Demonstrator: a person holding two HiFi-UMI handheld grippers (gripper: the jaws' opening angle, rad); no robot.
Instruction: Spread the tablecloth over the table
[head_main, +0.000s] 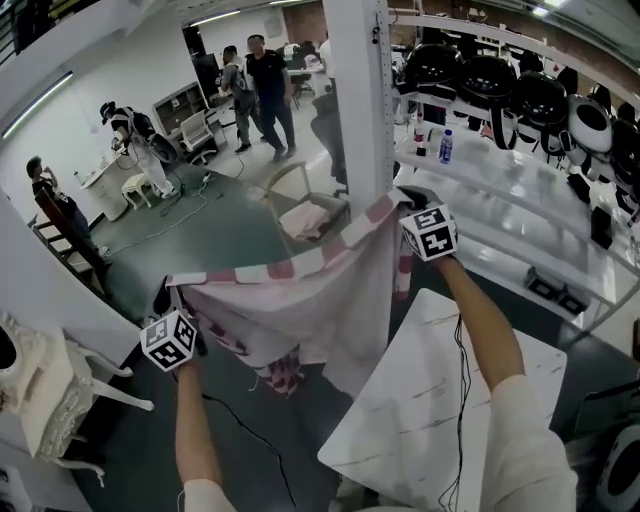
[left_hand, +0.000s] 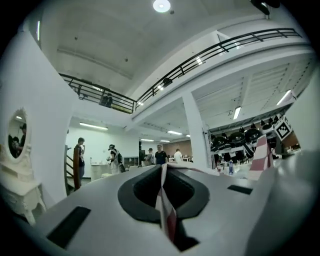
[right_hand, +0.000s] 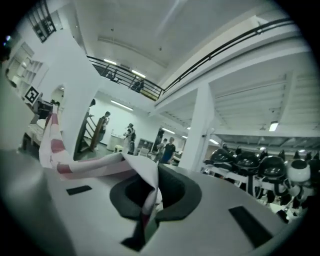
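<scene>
One striped pink-and-white tablecloth (head_main: 300, 300) at the centre of the head view. Two grippers: the left gripper (head_main: 165, 300) at eight o'clock and the right gripper (head_main: 408, 200) at two o'clock. Two marker cubes (head_main: 168, 340), one on each gripper. One white marble-patterned table (head_main: 430, 420) at five o'clock. One white pillar (head_main: 355, 90) at twelve o'clock. At least four people (head_main: 265, 85): two standing together at eleven o'clock, one at ten, one at nine. One chair (head_main: 300, 195) just above centre. One white carved dresser (head_main: 45, 390) at eight o'clock. Two bottles (head_main: 445, 147) at one o'clock. At least four dark helmets (head_main: 487, 75) in a row between one and two o'clock.
</scene>
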